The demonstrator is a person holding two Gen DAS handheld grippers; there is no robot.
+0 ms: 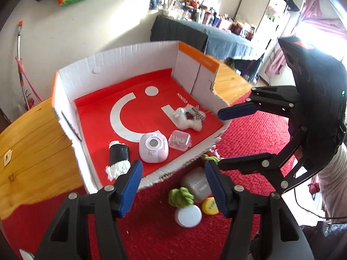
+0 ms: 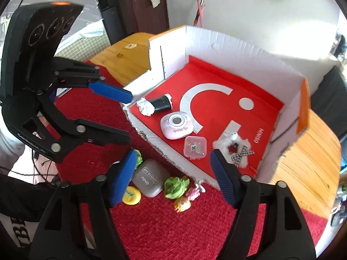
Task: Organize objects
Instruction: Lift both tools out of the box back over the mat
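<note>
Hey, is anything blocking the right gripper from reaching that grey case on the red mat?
Nothing visible does. The right gripper is open above the grey case, with only the green yarn ball lying beside it.

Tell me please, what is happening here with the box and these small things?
A person is sorting small items into a cut-open cardboard box. A pink My Melody device, a clear case, a white plush and a black roll already lie inside. A grey case, a green yarn ball and a yellow lid wait outside. Both hand-held grippers, left and right, hover open, holding nothing.
</note>
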